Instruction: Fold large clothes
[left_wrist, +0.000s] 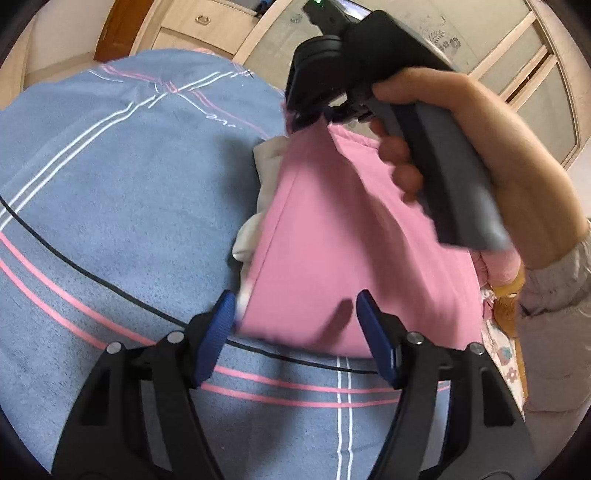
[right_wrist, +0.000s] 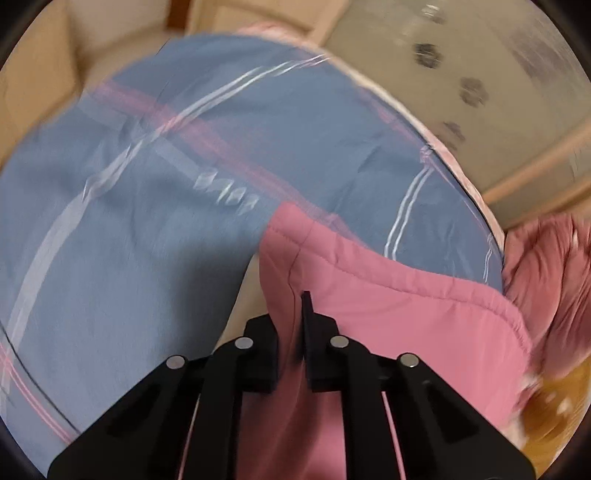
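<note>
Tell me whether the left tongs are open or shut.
Open. The left tongs have blue pads spread wide, with the pink garment edge between them, ungripped.

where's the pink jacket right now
The pink jacket hangs lifted above the blue striped bedspread, pinched at its upper edge by the right gripper. In the left wrist view its lower edge sits between the open left gripper fingers.

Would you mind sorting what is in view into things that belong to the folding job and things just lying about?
Job:
pink garment
right tool, shut on the garment's edge
left tool, open at its lower hem
bedsheet, the folding surface

Lying about:
white cloth under the garment
wardrobe
drawers
</note>
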